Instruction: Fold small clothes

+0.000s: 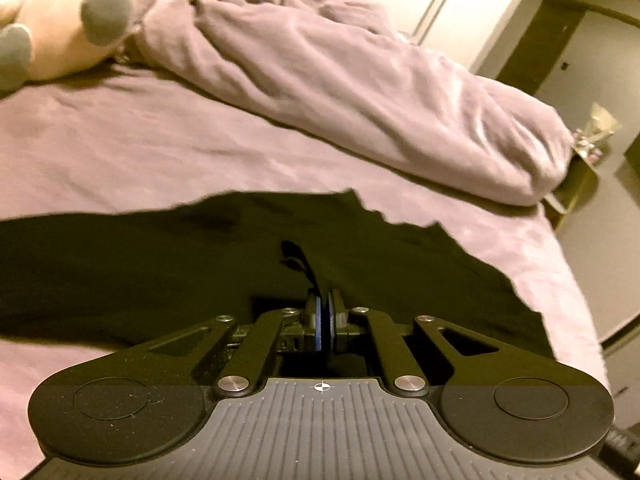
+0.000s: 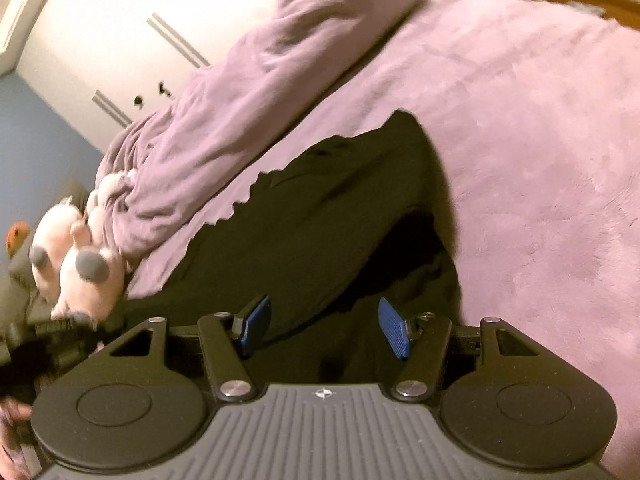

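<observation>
At nine o'clock a pink plush toy (image 1: 52,28) is lying half cut off by the frame. My left gripper (image 1: 325,312) is pinching a fold of the black garment (image 1: 160,264) on the purple bed sheet (image 1: 120,148); the pads are hiding the seam. My right gripper (image 2: 320,328) is hovering half-open over the cloth, gripping nothing. The garment's shape is staying too dark to read.

Black garment (image 1: 160,264), mauve sheet (image 1: 160,152), blue pads (image 2: 394,332)
</observation>
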Demonstrator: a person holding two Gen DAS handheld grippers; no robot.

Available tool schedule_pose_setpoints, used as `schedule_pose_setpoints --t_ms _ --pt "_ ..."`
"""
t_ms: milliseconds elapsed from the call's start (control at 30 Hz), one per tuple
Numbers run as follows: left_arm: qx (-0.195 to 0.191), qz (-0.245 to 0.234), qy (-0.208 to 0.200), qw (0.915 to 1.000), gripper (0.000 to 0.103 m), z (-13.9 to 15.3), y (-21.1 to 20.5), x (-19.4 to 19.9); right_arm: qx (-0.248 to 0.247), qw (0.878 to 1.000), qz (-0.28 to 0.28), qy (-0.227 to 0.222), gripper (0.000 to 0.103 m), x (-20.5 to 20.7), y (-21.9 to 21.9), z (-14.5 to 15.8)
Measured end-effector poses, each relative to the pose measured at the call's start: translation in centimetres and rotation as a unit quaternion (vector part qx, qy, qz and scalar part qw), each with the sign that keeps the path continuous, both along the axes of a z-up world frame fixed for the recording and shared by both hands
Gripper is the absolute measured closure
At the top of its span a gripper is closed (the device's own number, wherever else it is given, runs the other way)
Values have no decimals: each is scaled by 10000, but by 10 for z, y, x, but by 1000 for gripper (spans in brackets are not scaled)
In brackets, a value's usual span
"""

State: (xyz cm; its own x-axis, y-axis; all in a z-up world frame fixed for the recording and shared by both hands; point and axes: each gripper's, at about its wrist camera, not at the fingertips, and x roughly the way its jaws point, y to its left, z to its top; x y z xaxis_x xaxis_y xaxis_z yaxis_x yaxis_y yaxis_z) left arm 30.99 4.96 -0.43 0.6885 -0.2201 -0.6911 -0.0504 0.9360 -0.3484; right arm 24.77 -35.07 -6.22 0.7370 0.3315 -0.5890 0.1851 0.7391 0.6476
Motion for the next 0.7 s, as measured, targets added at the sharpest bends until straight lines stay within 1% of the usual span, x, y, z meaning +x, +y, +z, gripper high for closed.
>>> schedule_pose_setpoints --t_ms 133,233,300,400,467,500,533,567,633,700 --pt "230 294 -60 9993 98 2 22 6 344 9991 -203 118 43 14 -6 -11" --pt "236 493 -90 9985 98 1 38 9 420 9986 -284 133 43 26 -4 -15" --pt "249 591 -61 9979 98 -1 44 11 434 9985 -325 105 43 33 -4 -17" --pt "206 622 62 9978 98 -11 48 14 336 9984 -442 84 43 44 -2 -19" --pt "238 611 111 9978 98 -16 48 14 303 9984 -462 104 45 50 -2 -22" --pt "261 596 133 9978 98 -19 49 13 210 9986 -472 110 52 53 0 -22" --pt "284 578 156 9978 98 -21 48 13 77 9988 -462 109 63 54 0 -22" --pt "297 559 183 9978 98 -23 48 14 -87 9990 -434 104 68 56 2 -21" --pt "307 533 207 9979 98 -26 48 14 -410 9984 -389 88 92 59 2 -20" --pt "332 481 222 9980 98 -28 46 14 -800 9961 -380 19 96 59 0 -18"
